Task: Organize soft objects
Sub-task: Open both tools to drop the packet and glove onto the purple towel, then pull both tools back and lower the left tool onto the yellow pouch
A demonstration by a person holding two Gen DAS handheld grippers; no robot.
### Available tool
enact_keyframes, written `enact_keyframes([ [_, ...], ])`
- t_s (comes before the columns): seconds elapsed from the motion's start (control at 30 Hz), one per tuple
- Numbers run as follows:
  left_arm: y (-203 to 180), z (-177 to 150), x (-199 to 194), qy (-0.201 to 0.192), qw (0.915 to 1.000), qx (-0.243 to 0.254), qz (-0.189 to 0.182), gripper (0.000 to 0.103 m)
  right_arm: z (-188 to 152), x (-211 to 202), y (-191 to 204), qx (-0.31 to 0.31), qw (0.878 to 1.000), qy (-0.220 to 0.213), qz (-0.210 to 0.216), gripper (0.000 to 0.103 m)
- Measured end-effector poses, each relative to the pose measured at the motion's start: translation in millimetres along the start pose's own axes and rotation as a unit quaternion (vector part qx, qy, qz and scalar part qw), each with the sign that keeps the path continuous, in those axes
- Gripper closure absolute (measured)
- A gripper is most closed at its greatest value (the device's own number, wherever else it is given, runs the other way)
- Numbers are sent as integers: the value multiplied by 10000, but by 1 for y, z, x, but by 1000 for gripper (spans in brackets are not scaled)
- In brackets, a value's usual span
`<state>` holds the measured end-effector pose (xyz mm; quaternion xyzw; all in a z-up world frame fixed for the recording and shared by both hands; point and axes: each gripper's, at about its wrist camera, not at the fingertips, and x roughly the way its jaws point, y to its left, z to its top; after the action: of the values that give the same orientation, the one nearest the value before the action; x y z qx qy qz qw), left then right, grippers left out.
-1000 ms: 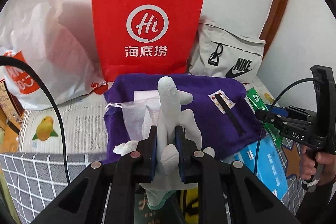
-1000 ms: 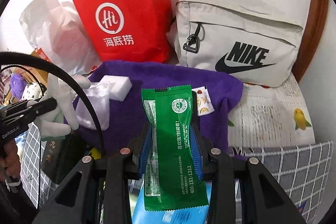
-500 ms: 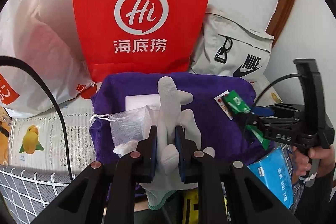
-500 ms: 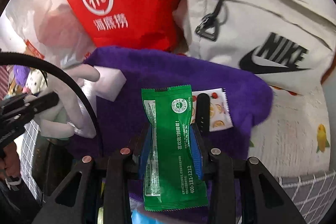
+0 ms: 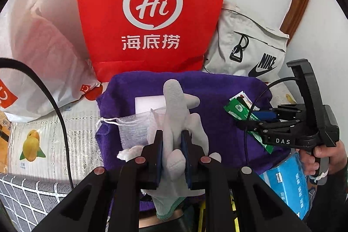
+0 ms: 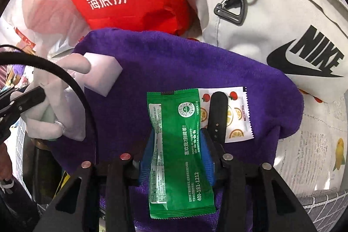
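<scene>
My left gripper [image 5: 171, 138] is shut on a white knit glove [image 5: 174, 101], held upright over the near edge of a purple towel [image 5: 217, 90]. On the towel lie a white foam block [image 5: 150, 103] and a mesh drawstring pouch [image 5: 132, 125]. My right gripper [image 6: 177, 138] has a green snack packet [image 6: 178, 145] between its blue pads; the jaws are opening, but the pads still touch the packet's pinched waist. It hangs low over the towel [image 6: 174, 58], beside a fruit-print sachet [image 6: 237, 116] and a black strap [image 6: 217, 114].
Behind the towel stand a red paper bag [image 5: 152, 14], a grey Nike bag [image 5: 250, 51] and a white plastic bag [image 5: 43, 47]. A blue tissue pack [image 5: 287, 184] lies at the near right, under a hand on the right gripper's handle. Lemon-print cloth surrounds the towel.
Both grippers moved in toward the towel. The right one came from the right edge down over the towel with the green packet, and its pads have spread slightly.
</scene>
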<state>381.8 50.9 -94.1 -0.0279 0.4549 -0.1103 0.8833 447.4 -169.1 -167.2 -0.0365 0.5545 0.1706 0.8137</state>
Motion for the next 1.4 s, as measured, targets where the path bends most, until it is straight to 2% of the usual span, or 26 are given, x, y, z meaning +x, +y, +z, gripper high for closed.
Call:
enact_keyframes([
  [0.17, -6, 3, 10, 146, 9998, 45, -100, 87, -1, -7, 1, -62, 9998, -190, 95, 41],
  [0.37, -22, 4, 27, 408, 9987, 206, -227, 87, -14, -34, -7, 2, 9987, -504, -44, 41],
  [0.53, -34, 4, 48, 615, 9972, 366, -198, 87, -38, -73, -12, 88, 9933, -997, -584, 41],
  [0.7, -39, 7, 57, 679, 9966, 448, -159, 87, -65, -108, -16, 289, 9892, -1386, -389, 41],
  [0.9, -43, 10, 65, 789, 9951, 595, -54, 86, -84, -118, -13, 510, 9875, -1458, -302, 40],
  [1.07, -46, 9, 67, 963, 9926, 734, 47, 69, -102, -113, -13, 721, 9875, -1398, -128, 40],
  [1.2, -41, 10, 44, 701, 9955, 635, 33, 32, -113, -116, -13, 790, 9869, -1401, -92, 40],
  [1.23, -40, 10, 34, 561, 9964, 623, 93, 27, -116, -117, -13, 814, 9866, -1409, -86, 40],
  [1.33, -40, 7, 10, 318, 9972, 610, 307, 18, -124, -122, -12, 865, 9860, -1423, -39, 40],
  [1.4, -44, 4, -3, 264, 9959, 593, 631, 18, -129, -124, -11, 888, 9859, -1419, -29, 40],
])
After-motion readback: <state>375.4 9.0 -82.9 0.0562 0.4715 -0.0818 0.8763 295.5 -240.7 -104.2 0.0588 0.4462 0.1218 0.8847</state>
